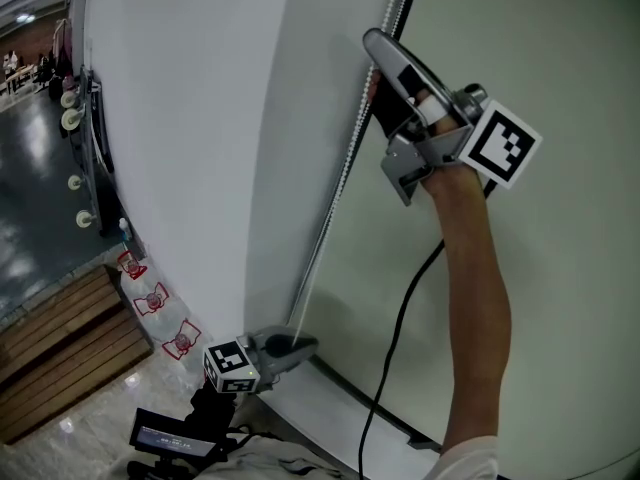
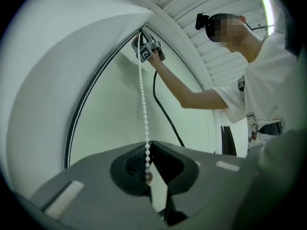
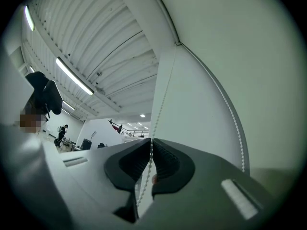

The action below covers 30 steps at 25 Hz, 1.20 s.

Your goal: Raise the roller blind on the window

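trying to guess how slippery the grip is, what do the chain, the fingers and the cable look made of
Chain: small round white beads with a slight gloss, probably plastic.
Fingers: dark grey and matte, with ribbed pads; moulded plastic or rubber, hard to tell which.
Cable: black, smooth and bending freely, so likely rubber or plastic sheathing.

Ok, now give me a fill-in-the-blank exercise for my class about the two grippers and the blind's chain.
The thin white bead chain is clamped by this many grippers: ____.
The right gripper grips it ____ than the left gripper.
A thin ____ cable hangs below the right gripper.
Missing words: two; higher; black.
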Each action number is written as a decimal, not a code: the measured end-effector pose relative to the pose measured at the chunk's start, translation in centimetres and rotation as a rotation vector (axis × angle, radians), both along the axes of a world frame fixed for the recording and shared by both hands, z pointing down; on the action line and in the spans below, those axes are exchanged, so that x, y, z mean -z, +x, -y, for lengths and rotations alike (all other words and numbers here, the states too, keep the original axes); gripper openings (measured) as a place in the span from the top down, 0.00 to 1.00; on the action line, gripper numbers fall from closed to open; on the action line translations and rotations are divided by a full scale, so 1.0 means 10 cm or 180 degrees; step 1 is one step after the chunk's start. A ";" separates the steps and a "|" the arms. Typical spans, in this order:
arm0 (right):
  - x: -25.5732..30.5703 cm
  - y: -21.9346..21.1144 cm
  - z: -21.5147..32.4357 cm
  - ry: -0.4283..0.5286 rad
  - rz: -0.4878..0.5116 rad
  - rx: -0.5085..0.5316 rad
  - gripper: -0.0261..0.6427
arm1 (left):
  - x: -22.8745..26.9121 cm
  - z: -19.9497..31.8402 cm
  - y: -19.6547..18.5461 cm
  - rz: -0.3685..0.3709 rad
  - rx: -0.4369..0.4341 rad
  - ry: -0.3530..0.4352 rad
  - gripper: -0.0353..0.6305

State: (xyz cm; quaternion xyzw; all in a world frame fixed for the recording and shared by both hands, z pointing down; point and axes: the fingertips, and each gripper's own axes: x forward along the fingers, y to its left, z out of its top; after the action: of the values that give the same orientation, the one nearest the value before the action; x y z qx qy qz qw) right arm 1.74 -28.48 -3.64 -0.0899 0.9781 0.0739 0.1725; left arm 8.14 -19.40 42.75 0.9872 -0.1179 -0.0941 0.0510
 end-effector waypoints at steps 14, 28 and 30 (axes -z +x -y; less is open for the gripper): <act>-0.16 0.02 -0.09 0.0048 -0.0146 -0.0097 0.94 | 0.17 0.06 -0.06 -0.0021 -0.0030 -0.0039 0.95; -1.86 0.05 -0.35 -0.0238 -0.0560 -0.0275 0.94 | 0.08 -0.05 0.03 0.0020 -0.0087 -0.0024 0.95; -2.10 0.03 -0.37 -0.0335 -0.0621 -0.0271 0.94 | 0.09 -0.06 0.03 0.0008 -0.0089 -0.0039 0.95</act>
State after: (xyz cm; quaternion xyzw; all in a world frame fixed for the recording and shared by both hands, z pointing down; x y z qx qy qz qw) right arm 2.05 -24.81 17.40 -0.1327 0.9881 0.0381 0.0683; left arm 8.41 -18.83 41.85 0.9886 -0.1048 -0.0915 0.0582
